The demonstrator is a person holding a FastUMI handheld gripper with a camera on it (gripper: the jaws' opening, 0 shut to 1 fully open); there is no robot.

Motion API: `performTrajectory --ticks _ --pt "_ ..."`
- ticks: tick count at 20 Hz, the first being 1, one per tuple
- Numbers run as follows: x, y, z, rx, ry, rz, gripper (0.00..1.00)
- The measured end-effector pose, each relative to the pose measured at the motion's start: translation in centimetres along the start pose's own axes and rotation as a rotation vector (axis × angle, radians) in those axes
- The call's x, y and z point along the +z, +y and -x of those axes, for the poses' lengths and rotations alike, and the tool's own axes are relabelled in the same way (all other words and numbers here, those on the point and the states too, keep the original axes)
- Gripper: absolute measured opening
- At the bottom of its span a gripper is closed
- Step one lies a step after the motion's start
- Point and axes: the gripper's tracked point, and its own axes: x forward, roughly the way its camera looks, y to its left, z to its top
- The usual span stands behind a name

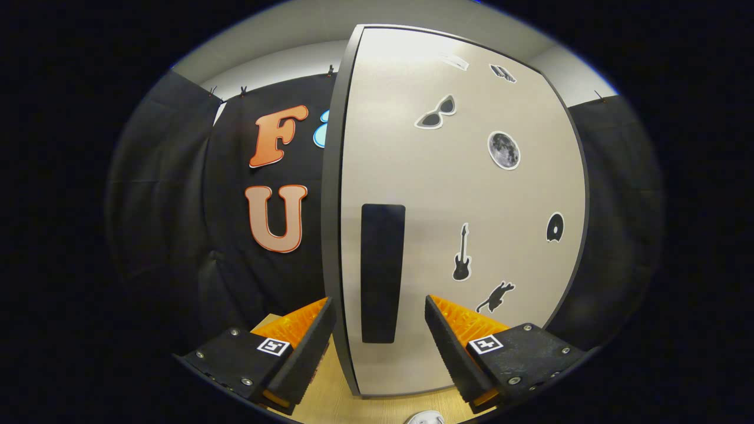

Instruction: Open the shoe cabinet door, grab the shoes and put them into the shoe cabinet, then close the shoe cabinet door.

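Gripper (380, 330) spread wide before the shoe cabinet door (471, 206), pinching nothing.

Black cloth wall (177, 206) hangs at the left; next comes the door's dark edge (333, 194), standing upright just ahead of the left finger (306, 347). The dark vertical handle (382, 271) sits between the two fingers and just beyond them, apart from both. Further right, the pale door face carries stickers: sunglasses (437, 113), a moon (503, 150), a guitar (462, 254), a cat (496, 295). A bit of white shoe (425, 418) shows on the wooden floor (330, 400) below the fingers.
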Motion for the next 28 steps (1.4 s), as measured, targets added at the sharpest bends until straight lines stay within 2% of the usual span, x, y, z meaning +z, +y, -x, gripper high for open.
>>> performTrajectory --ticks 4,6,8,9,11,14,17,28 --pt "1.0 0.2 -0.9 0.007 -0.016 -0.002 0.89" --pt "0.9 0.1 -1.2 0.003 -0.004 0.013 0.79" --pt "1.0 0.3 -1.2 0.001 -0.007 0.026 0.56" --pt "1.0 0.3 -1.2 -0.003 -0.012 0.031 0.4" --pt "1.0 0.3 -1.0 0.006 -0.019 0.049 0.38" --pt "0.9 0.2 -0.6 0.003 -0.009 0.003 0.34" --pt "1.1 -0.2 0.3 -0.02 -0.008 0.026 0.34" --pt "1.0 -1.8 4.9 -0.052 -0.024 -0.012 0.32"
